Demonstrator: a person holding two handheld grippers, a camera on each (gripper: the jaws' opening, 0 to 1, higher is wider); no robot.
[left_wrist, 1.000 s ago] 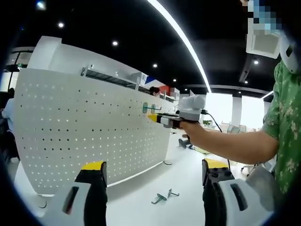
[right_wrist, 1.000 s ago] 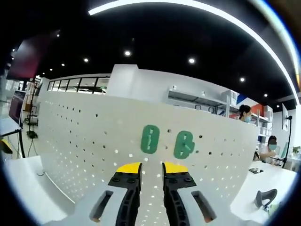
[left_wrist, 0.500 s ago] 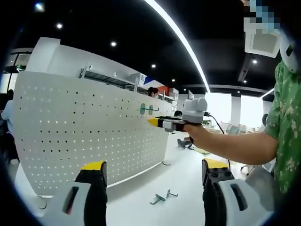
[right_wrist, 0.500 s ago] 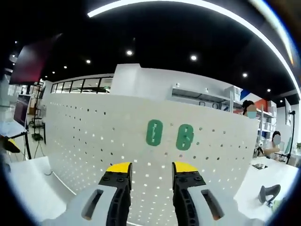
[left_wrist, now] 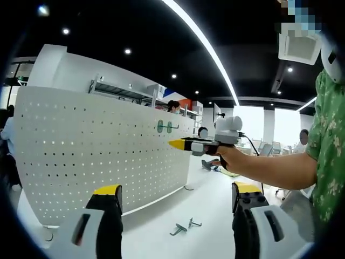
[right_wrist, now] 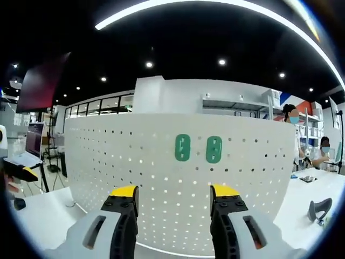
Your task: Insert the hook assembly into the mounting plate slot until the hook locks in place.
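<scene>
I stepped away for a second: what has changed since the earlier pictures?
The right tool opened its jaws and drew back from the pegboard, empty, leaving two green hooks mounted side by side. The left tool stayed open and low, and the loose metal hooks stayed on the table.

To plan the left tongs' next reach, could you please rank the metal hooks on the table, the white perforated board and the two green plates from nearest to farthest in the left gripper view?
1. Grey metal hooks, lying on the white table between the left tongs.
2. White perforated board, standing behind, left.
3. Two green oval plates, high on the board's far end.
</scene>
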